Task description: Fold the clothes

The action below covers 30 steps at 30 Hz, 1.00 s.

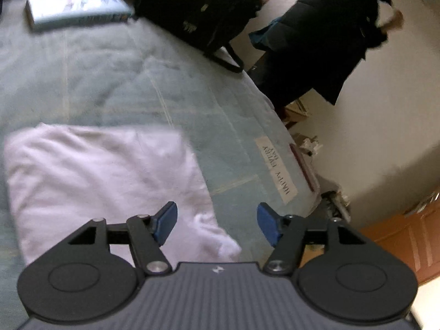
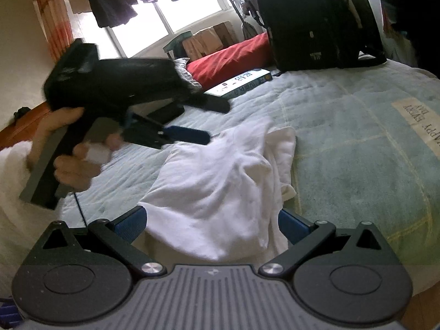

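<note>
A white garment (image 1: 104, 181) lies partly folded on a pale green blanket (image 1: 137, 82). My left gripper (image 1: 217, 222) is open above the garment's right-hand corner, with nothing between its blue pads (image 1: 166, 221). In the right wrist view the same garment (image 2: 220, 187) looks crumpled, with a raised fold in its middle. My right gripper (image 2: 211, 224) is wide open at the garment's near edge, and cloth lies between its fingers. A hand (image 2: 74, 162) holds the left gripper (image 2: 217, 122) over the garment's far left edge.
A black backpack (image 2: 316, 22) stands at the far end of the bed beside a red pillow (image 2: 231, 57) and a book (image 2: 242, 81). The blanket carries a white printed label (image 1: 276, 169) near the bed's edge. A person in dark clothes (image 1: 324, 44) stands beside the bed.
</note>
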Each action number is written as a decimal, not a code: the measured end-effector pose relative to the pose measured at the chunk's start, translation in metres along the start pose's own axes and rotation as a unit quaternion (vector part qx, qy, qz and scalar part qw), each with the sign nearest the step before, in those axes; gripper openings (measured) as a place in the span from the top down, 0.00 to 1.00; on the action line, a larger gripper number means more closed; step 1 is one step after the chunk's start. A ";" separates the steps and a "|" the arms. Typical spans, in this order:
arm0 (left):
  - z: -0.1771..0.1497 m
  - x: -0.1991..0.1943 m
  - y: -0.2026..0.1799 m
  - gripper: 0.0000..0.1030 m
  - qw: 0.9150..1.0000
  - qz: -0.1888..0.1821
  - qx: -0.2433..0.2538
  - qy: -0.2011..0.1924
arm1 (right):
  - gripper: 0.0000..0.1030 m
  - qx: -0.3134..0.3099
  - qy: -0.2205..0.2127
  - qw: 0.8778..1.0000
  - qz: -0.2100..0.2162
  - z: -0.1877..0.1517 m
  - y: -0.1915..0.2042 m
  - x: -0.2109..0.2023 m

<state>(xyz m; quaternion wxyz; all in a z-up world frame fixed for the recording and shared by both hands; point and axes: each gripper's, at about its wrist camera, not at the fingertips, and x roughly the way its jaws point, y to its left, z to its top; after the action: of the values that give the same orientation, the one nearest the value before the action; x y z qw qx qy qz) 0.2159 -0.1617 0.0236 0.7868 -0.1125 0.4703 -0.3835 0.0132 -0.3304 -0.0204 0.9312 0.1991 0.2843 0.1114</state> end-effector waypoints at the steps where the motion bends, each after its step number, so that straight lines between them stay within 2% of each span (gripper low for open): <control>1: -0.006 -0.008 -0.002 0.33 1.000 0.010 0.021 -0.005 | 0.00 0.000 -0.001 1.000 0.000 0.000 -0.001 -0.001; 3: -0.020 -0.024 -0.008 0.28 0.997 0.037 0.069 -0.013 | 0.00 0.003 -0.003 1.000 -0.002 0.000 -0.002 -0.003; 5: -0.042 -0.042 -0.010 0.27 0.991 0.072 0.116 -0.019 | 0.00 0.007 -0.005 1.000 -0.006 0.000 -0.004 -0.006; 8: -0.080 -0.065 -0.012 0.21 0.976 0.115 0.180 -0.025 | 0.00 0.013 -0.009 1.000 -0.012 0.001 -0.007 -0.008; 12: -0.133 -0.083 -0.017 0.19 0.955 0.155 0.253 -0.019 | 0.00 0.023 -0.013 0.999 -0.019 0.002 -0.011 -0.012; 15: -0.160 -0.078 -0.019 0.16 0.948 0.167 0.271 -0.015 | 0.00 0.030 -0.017 0.999 -0.025 0.003 -0.013 -0.015; 18: -0.169 -0.062 -0.019 0.16 0.942 0.190 0.275 -0.022 | 0.00 0.037 -0.020 0.999 -0.030 0.005 -0.016 -0.018; 21: -0.169 -0.045 -0.021 0.16 0.926 0.232 0.291 -0.063 | 0.00 0.029 -0.022 0.999 -0.030 0.004 -0.011 -0.022; 23: -0.171 -0.034 -0.023 0.16 0.909 0.279 0.299 -0.079 | 0.00 0.022 -0.023 0.999 -0.032 0.002 -0.007 -0.026; 24: -0.172 -0.032 -0.022 0.16 0.904 0.294 0.302 -0.079 | 0.00 0.020 -0.023 0.999 -0.034 0.002 -0.006 -0.028; 27: -0.180 -0.028 -0.019 0.16 0.889 0.324 0.313 -0.078 | 0.00 0.019 -0.025 0.999 -0.040 0.000 -0.008 -0.032; 29: -0.190 -0.033 -0.013 0.16 0.884 0.336 0.317 -0.074 | 0.00 0.023 -0.025 0.998 -0.045 0.000 -0.011 -0.033; 30: -0.195 -0.036 -0.009 0.16 0.884 0.340 0.313 -0.073 | 0.00 0.027 -0.025 0.998 -0.044 0.000 -0.014 -0.034</control>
<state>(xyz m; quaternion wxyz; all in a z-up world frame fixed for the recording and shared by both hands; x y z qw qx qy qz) 0.0411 -0.1067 -0.0521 0.8951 0.2790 0.2763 -0.2110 -0.0132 -0.3533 -0.0103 0.9363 0.2141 0.2725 0.0577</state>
